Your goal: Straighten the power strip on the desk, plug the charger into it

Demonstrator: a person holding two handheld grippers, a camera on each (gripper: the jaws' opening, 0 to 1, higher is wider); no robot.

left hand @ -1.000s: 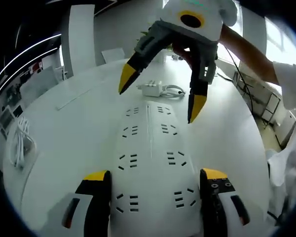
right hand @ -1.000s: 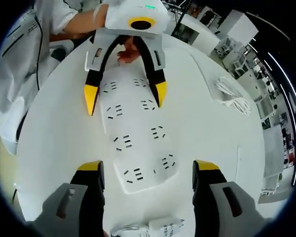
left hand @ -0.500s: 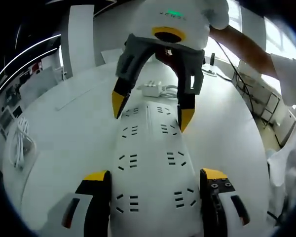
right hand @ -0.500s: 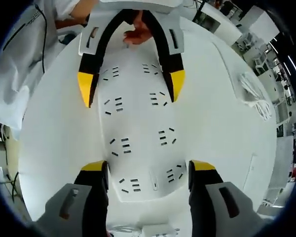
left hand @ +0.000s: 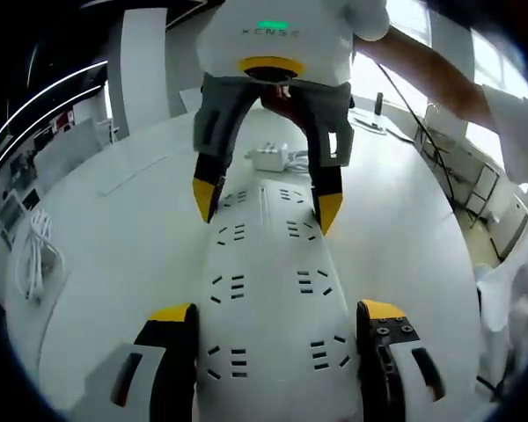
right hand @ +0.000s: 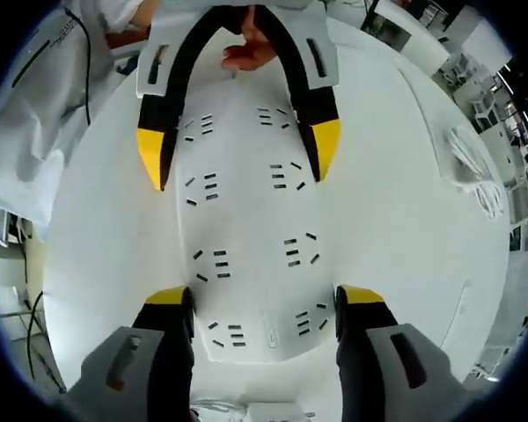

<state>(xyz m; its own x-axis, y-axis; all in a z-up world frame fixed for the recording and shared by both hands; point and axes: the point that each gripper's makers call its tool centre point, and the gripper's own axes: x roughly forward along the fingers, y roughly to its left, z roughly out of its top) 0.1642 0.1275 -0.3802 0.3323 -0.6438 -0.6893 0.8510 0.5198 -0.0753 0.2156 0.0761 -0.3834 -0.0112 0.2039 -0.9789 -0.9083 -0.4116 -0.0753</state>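
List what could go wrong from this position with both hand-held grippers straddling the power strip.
1. The left hand-held gripper and right hand-held gripper bracket opposite ends of the power strip; uneven pushing could skew it.
2. The charger lies just beyond the strip's far end; sliding the strip forward might knock it.

Left gripper view: low over the power strip [left hand: 268,290], looking lengthwise.
Right gripper view: close above, facing back from the opposite end.
Shared: strip, white desk [right hand: 396,202].

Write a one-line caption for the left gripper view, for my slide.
Both open grippers, left and right, straddle opposite ends of the white power strip; charger waits beyond.
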